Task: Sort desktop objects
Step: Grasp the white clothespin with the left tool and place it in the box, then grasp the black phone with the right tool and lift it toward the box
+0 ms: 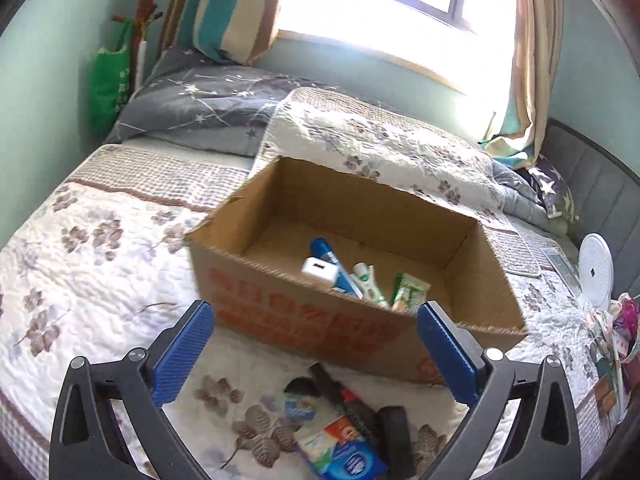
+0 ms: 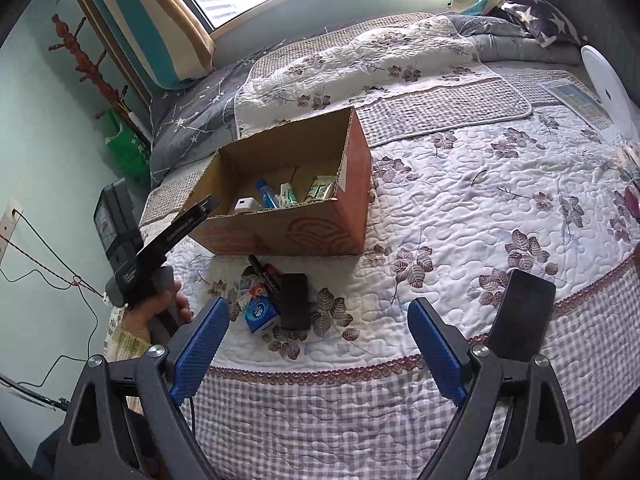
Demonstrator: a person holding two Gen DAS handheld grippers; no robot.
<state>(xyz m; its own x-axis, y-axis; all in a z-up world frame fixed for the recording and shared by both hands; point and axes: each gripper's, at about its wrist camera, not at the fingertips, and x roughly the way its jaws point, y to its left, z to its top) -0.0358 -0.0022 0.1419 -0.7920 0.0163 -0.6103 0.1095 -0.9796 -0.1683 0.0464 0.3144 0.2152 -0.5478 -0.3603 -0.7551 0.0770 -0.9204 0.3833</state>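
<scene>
An open cardboard box stands on the quilted bed. Inside lie a white charger, a blue pen, a white-green tube and a green packet. On the quilt in front of the box are a black marker, a blue tissue pack and a black case. My left gripper hangs open over these loose items, held by a hand. My right gripper is open and empty near the bed's edge.
A flat black phone-like object lies by the right finger. A white round device stands at the far right. A folded quilt and pillows lie behind the box. Cables hang at the left wall.
</scene>
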